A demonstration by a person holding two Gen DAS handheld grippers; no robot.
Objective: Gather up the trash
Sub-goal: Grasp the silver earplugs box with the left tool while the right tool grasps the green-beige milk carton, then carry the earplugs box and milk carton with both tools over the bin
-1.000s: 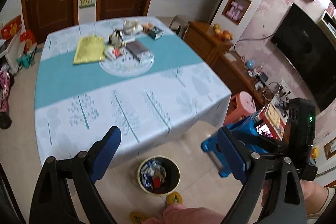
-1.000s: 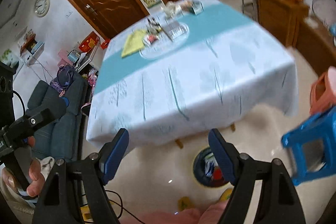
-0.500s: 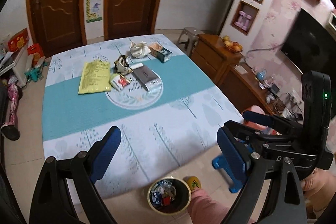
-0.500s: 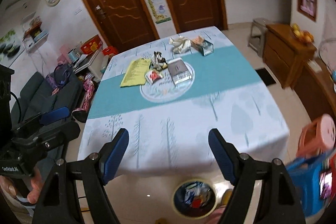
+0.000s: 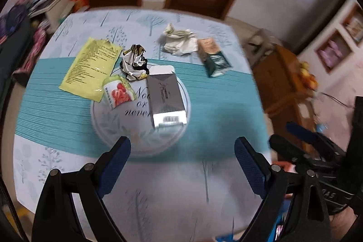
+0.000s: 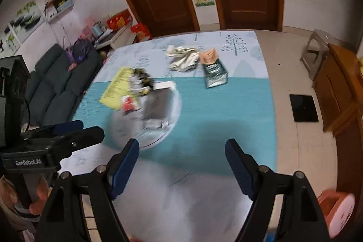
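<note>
Trash lies on the table's tree-print cloth (image 5: 56, 115): a yellow sheet (image 5: 90, 67), a crumpled black-and-white wrapper (image 5: 133, 61), a strawberry wrapper (image 5: 119, 93), a grey carton (image 5: 165, 96) on a round mat (image 5: 140, 144), crumpled white paper (image 5: 179, 41) and a green-and-orange box (image 5: 214, 56). My left gripper (image 5: 181, 144) hangs open over the mat's near edge, short of the grey carton, with nothing between its jaws. My right gripper (image 6: 181, 144) is open and empty over the teal stripe, with the green-and-orange box (image 6: 214, 72) farther off. Each gripper shows at the edge of the other's view.
A dark sofa (image 6: 56, 87) stands left of the table. A wooden cabinet (image 6: 340, 87), a grey stool (image 6: 317, 47), a black floor mat (image 6: 302, 108) and a pink stool (image 6: 338, 212) are on the right. Brown doors close off the far wall.
Both grippers have swung forward from above the floor bin to over the table, rolling level. The bin has left view and the trash looks much nearer. Both jaws stayed open.
</note>
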